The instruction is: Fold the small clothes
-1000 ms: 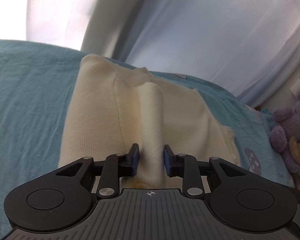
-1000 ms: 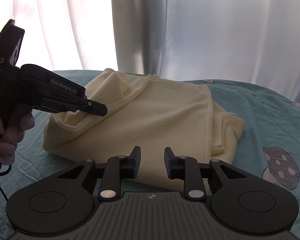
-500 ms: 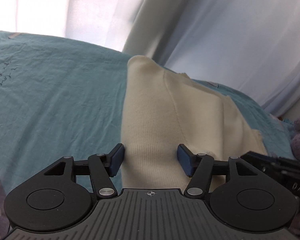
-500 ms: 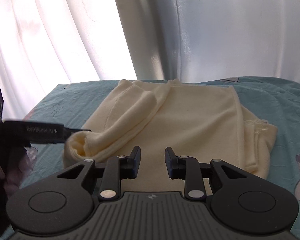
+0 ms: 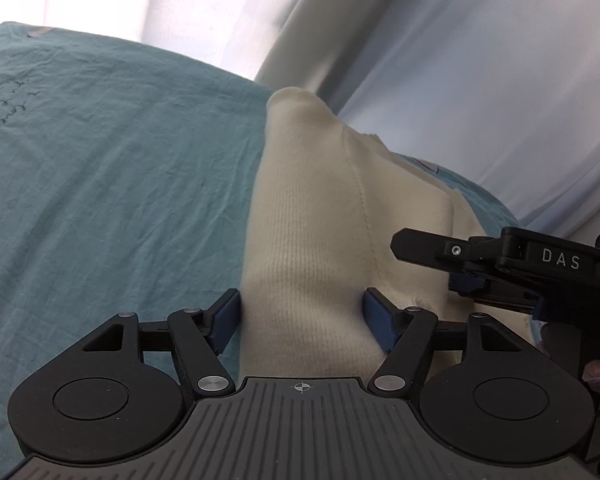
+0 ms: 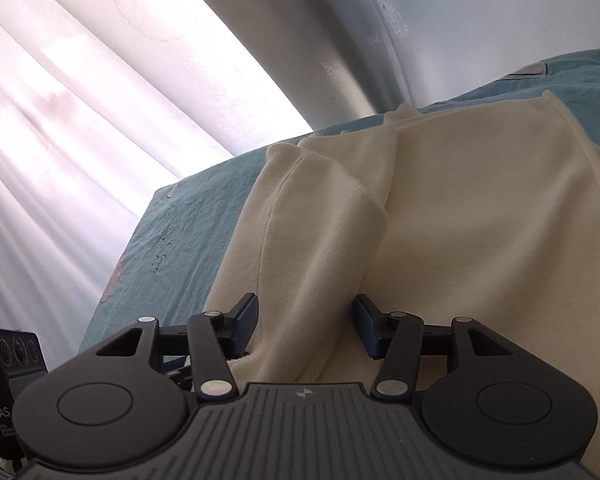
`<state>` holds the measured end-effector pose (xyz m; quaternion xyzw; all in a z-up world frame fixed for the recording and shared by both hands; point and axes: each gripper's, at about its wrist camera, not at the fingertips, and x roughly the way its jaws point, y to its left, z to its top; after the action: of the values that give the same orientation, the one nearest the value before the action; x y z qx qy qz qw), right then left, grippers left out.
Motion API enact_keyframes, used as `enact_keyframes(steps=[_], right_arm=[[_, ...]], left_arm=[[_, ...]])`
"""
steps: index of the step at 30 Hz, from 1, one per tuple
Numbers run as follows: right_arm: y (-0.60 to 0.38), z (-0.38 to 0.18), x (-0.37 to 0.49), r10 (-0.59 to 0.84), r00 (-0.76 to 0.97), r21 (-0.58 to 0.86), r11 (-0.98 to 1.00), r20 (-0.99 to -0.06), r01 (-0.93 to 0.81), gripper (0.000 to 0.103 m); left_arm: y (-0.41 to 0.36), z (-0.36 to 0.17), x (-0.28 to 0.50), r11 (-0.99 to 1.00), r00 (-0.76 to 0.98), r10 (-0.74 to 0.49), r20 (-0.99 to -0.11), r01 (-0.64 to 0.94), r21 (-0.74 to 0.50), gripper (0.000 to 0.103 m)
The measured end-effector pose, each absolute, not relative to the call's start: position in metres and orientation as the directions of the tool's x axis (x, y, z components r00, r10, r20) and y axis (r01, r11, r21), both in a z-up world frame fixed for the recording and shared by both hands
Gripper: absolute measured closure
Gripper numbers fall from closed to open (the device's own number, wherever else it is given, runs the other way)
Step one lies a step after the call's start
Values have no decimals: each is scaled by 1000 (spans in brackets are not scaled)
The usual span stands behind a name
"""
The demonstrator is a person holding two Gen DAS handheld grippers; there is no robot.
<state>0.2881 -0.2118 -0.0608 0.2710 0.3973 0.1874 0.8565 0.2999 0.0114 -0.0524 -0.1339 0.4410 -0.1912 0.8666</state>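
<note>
Both jaw pairs have just been opening: my left gripper (image 5: 302,316) and right gripper (image 6: 305,322) are straddling the cream garment's (image 5: 312,240) sleeve on the teal bedsheet (image 5: 112,184), pads unpressed. I should be biting squarely, not bunching.

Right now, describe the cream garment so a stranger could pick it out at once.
Find the teal bedsheet below the pale curtains. On it lies the cream garment, a ribbed knit folded into a thick stack, the only plain cream thing there.
</note>
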Motion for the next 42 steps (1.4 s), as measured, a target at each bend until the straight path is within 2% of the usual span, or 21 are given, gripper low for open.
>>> enact_keyframes(steps=[1, 6, 9, 17, 22, 24, 32, 37, 42], right_arm=[[-211, -61, 290, 546, 610, 623, 775, -575, -106, 47], [-206, -63, 301, 563, 606, 646, 757, -562, -104, 47], [-203, -62, 304, 576, 606, 655, 746, -549, -116, 54], [-199, -65, 313, 600, 592, 683, 722, -538, -110, 55], [-185, -62, 313, 562, 609, 614, 775, -560, -150, 84], [-186, -58, 310, 546, 621, 593, 789, -562, -157, 87], [-204, -21, 286, 440, 721, 445, 872, -535, -203, 89], [-244, -15, 272, 355, 755, 392, 909, -552, -141, 89], [-286, -33, 268, 316, 724, 447, 894, -613, -12, 86]], left_arm=[[11, -53, 300, 890, 538, -451, -712, 214, -402, 31], [12, -52, 300, 885, 533, -459, -711, 206, -417, 31], [12, -52, 300, 886, 533, -458, -711, 209, -415, 31], [10, -51, 299, 889, 535, -453, -713, 207, -409, 31], [9, -47, 296, 895, 540, -442, -716, 207, -396, 31], [10, -42, 293, 895, 542, -442, -715, 214, -391, 31], [6, -21, 276, 847, 504, -531, -681, 340, -409, 30], [-15, -31, 274, 845, 460, -527, -715, 377, -380, 30], [-32, -45, 278, 844, 423, -523, -740, 373, -384, 30]])
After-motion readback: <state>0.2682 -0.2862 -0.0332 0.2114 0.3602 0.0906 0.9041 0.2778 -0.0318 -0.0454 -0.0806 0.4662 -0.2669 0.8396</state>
